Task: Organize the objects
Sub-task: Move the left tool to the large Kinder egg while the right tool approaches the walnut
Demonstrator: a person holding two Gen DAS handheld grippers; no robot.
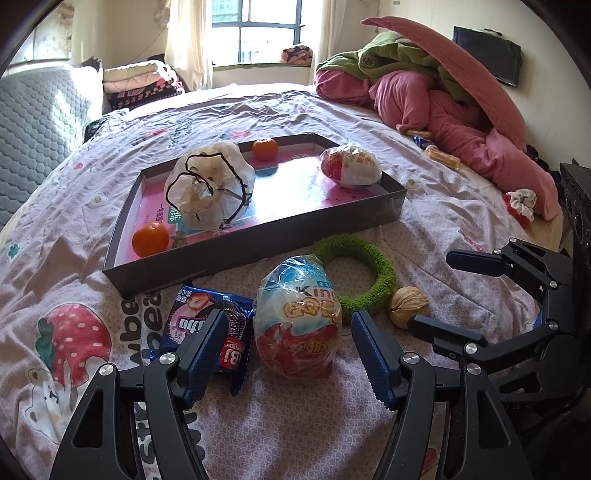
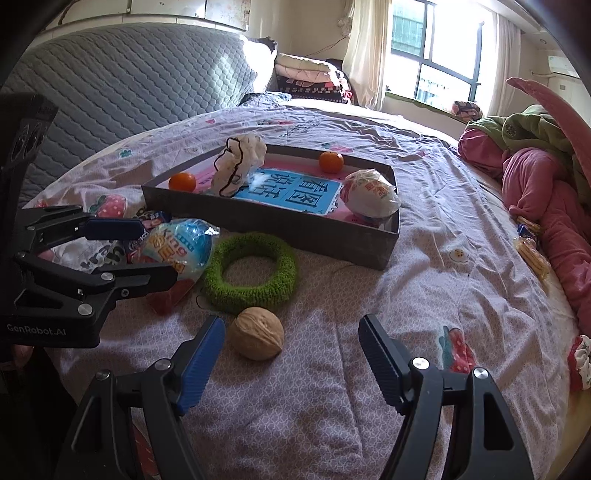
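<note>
A shallow dark tray (image 1: pixel 391 197) (image 2: pixel 280 230) on the bed holds two oranges (image 1: pixel 150 239) (image 1: pixel 265 148), a white drawstring pouch (image 1: pixel 210 184) and a wrapped egg (image 1: pixel 351 164). In front of it lie a blue-and-red wrapped Kinder egg (image 1: pixel 297 317) (image 2: pixel 177 247), a cookie packet (image 1: pixel 201 317), a green knitted ring (image 1: pixel 369 275) (image 2: pixel 251 273) and a walnut (image 1: pixel 408 306) (image 2: pixel 256 334). My left gripper (image 1: pixel 290 321) is open, its fingers on either side of the Kinder egg. My right gripper (image 2: pixel 291 326) is open, with the walnut just inside its left finger.
A pile of pink and green bedding (image 1: pixel 443 92) lies at the bed's far right. Snack packets (image 1: pixel 441 155) and a scrunchie (image 1: pixel 521 203) lie beside it. A grey quilted headboard (image 2: pixel 110 85) stands on the left. A window (image 1: pixel 266 29) is at the back.
</note>
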